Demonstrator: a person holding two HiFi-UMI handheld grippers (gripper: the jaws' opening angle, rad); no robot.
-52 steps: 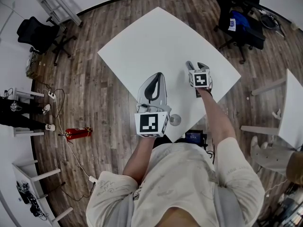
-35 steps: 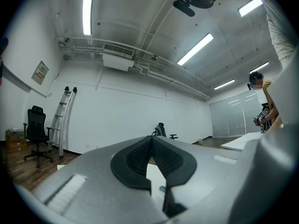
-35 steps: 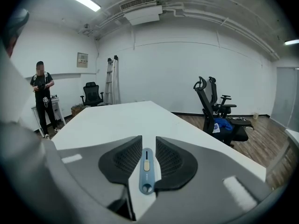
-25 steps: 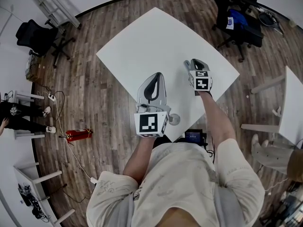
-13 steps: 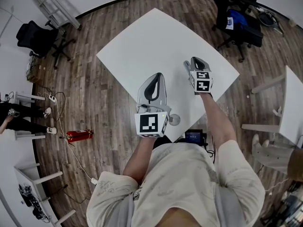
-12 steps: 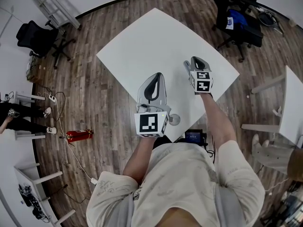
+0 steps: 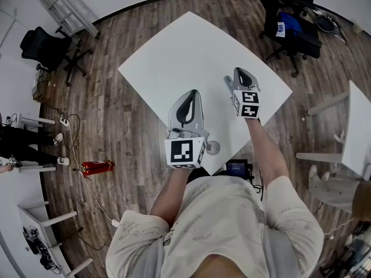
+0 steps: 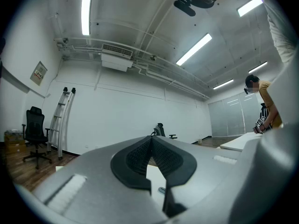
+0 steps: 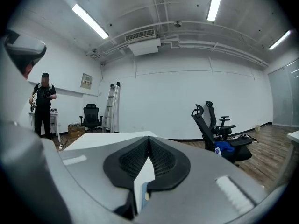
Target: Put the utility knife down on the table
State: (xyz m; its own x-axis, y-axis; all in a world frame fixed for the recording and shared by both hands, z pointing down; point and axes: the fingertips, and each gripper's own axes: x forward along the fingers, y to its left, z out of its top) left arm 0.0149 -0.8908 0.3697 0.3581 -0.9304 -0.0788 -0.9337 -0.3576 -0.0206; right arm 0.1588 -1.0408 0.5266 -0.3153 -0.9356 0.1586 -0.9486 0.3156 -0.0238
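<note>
Standing over the white tabletop point(image 7: 191, 45), a person holds a hand-held gripper in each hand. Far left, a black office chair point(image 7: 42, 38) and a ladder point(image 7: 65, 6) stand by the wall. Nearer, a red fire extinguisher point(image 7: 93, 165) lies on the wood floor point(image 7: 133, 126).

The left hand-held gripper point(image 7: 190, 95) hovers level above the near part of the tabletop, its jaws closed pad to pad with nothing between them. A small grey disc point(image 7: 213, 147) shows on the tabletop just beside it.

The right hand-held gripper point(image 7: 241, 74) hangs near the tabletop's right edge, its jaws likewise pressed together. A thin blue sliver point(image 9: 140, 197) shows low in the slit, too small to name. The utility knife I cannot pick out in any view.

Further right stand another office chair point(image 7: 287, 16) with something blue on it and a second white table point(image 7: 359, 126).
</note>
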